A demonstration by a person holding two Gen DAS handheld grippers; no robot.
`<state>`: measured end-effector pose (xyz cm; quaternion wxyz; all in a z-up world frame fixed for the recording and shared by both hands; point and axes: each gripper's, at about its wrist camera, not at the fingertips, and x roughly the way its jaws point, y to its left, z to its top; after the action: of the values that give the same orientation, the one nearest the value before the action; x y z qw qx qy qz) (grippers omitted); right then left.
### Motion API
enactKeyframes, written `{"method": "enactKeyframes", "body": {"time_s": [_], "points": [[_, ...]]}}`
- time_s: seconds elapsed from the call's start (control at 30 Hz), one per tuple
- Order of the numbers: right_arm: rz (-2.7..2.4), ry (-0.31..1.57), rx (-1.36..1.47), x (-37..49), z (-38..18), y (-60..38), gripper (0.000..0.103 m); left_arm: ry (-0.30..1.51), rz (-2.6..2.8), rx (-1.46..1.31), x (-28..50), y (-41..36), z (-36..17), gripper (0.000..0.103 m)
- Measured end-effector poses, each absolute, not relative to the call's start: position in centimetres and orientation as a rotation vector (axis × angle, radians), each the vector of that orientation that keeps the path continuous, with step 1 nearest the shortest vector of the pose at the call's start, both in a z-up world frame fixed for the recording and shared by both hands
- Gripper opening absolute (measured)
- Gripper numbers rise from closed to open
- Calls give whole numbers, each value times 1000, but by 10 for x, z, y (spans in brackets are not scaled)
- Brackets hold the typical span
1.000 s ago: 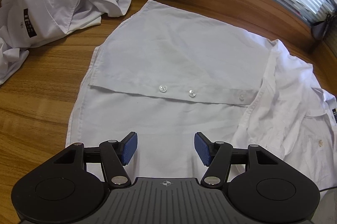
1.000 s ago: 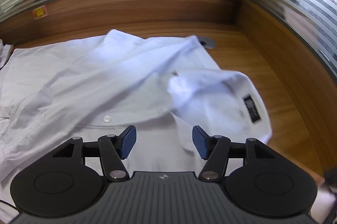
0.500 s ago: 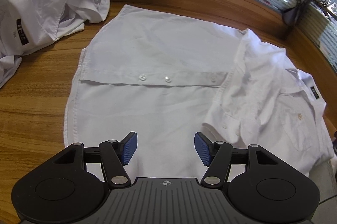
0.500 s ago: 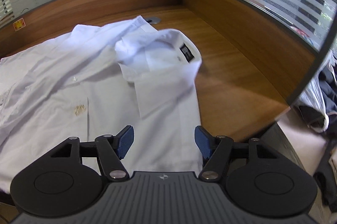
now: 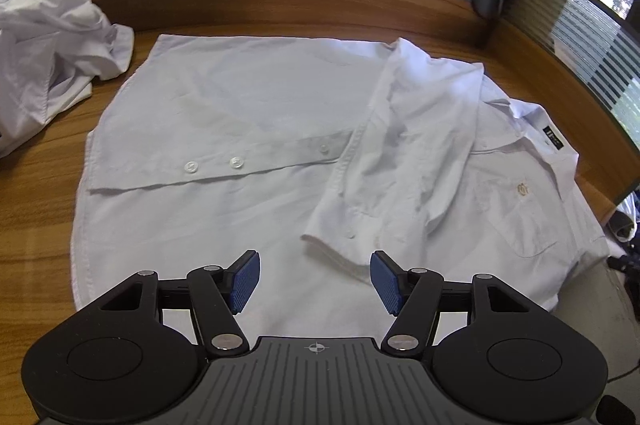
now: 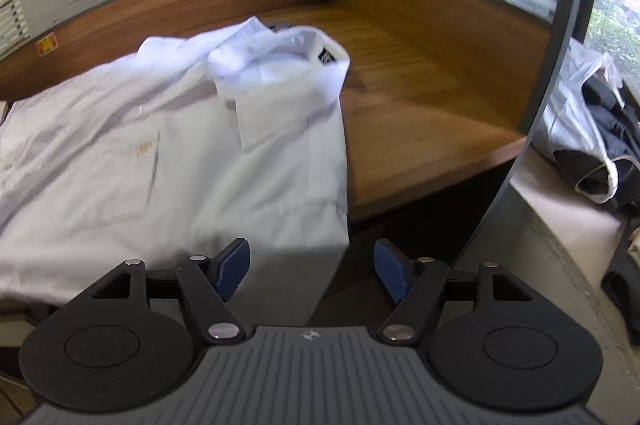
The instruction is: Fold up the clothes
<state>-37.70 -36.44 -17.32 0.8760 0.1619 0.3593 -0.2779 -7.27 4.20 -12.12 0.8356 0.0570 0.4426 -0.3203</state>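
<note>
Since a second ago both grippers have swung round to the right: the left one now takes in the collar end of the white shirt [image 5: 248,129], and the right one has drifted out past the corner of the wooden desk [image 6: 408,73], so the floor shows under it. The shirt lies spread front-up across the desk, its placket buttons [image 5: 236,163] in a row near the middle. One sleeve [image 5: 384,161] is folded across the chest, its cuff [image 5: 340,245] lying just ahead of the left gripper [image 5: 315,281]. That gripper hovers over the lower front of the shirt with its blue pads [image 5: 244,279] spread wide, holding nothing. The right gripper [image 6: 312,273] is likewise spread and empty, its left pad over the shirt's side edge and the other over the gap beyond the desk. From there the collar [image 6: 280,57] with its dark label [image 6: 326,55] sits toward the far end, and the chest pocket [image 6: 120,177] with a small gold emblem lies flat. A crumpled heap of more white clothes [image 5: 48,57] rests at the far left of the desk, just clear of the shirt's hem
</note>
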Motion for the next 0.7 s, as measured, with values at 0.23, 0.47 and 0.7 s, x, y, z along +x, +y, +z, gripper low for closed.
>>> {"method": "enactKeyframes", "body": {"time_s": [0.23, 0.47, 0.7], "points": [[-428, 703, 317, -380, -253, -366, 82, 958, -753, 209, -72, 7, -121, 65], [-260, 675, 299, -364, -334, -379, 84, 997, -847, 291, -65, -32, -126, 65], [-80, 686, 239, -343, -379, -398, 62, 999, -909, 311, -57, -58, -118, 65]]}}
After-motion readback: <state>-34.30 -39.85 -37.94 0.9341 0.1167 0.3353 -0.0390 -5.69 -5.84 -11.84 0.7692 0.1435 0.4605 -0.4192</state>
